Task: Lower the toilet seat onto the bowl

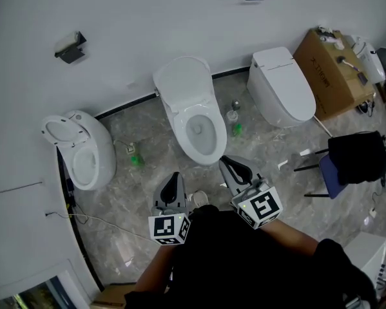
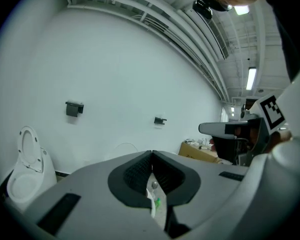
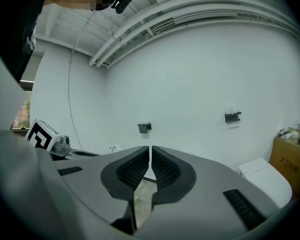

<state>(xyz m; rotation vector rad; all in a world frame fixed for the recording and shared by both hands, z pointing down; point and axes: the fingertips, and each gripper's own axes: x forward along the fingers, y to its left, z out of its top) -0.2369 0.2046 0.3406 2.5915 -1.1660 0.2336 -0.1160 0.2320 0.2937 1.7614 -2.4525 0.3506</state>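
Glossy grey marbled floor (image 1: 147,192), plain white wall; the smooth white middle toilet (image 1: 196,118) shows an oval bowl. Left gripper (image 1: 174,176) and right gripper (image 1: 229,163), with ribbed pads, are both closed and empty.

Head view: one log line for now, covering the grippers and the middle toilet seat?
left gripper: shut, empty | right gripper: shut, empty | both: held short of middle toilet | seat: looks down | lid: up

Test space, not home: three toilets (image 1: 196,118) along wall (image 1: 147,18), cardboard box (image 1: 328,76).
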